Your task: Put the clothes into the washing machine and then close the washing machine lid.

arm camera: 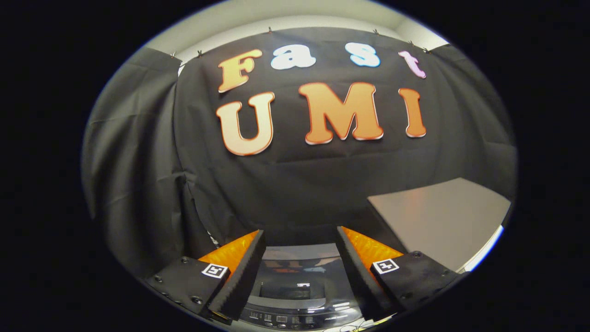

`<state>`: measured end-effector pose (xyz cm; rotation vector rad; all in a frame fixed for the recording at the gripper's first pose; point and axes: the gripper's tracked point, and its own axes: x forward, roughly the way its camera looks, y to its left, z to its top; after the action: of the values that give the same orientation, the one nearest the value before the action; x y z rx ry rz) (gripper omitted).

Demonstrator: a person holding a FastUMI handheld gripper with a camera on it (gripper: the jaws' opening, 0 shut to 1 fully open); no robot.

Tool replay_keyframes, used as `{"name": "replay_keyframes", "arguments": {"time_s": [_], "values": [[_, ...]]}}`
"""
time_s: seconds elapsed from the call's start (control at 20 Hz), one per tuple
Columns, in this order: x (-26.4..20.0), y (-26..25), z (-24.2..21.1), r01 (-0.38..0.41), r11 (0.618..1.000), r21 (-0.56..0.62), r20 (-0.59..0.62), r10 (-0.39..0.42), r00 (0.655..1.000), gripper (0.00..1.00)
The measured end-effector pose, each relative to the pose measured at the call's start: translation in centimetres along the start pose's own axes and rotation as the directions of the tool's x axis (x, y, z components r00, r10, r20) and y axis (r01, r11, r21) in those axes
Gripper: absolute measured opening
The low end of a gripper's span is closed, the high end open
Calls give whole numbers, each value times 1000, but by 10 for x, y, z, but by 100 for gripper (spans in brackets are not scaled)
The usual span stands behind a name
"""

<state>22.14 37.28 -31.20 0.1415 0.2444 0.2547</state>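
Observation:
My gripper [300, 237] is open, its two fingers spread wide with nothing between them. Below and between the fingers lies the washing machine [299, 295], seen from above: a dark glossy lid that looks shut, with a control panel [281, 318] of small buttons along its near edge. The lid mirrors the booth wall. No clothes are in sight. The gripper hovers over the machine, apart from it.
A grey table [442, 221] stands to the right of the machine, just beyond the right finger. Black cloth [138, 161] hangs behind and on the left as the booth's wall.

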Motion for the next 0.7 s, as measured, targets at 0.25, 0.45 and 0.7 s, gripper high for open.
{"name": "replay_keyframes", "arguments": {"time_s": [0.25, 0.45, 0.7], "values": [[-79, -52, 47, 7, 999, -51, 80, -3, 997, 98], [-140, -97, 75, 27, 998, -60, 141, -18, 990, 98], [-201, -154, 85, 44, 998, -39, 199, -35, 979, 98]]}}
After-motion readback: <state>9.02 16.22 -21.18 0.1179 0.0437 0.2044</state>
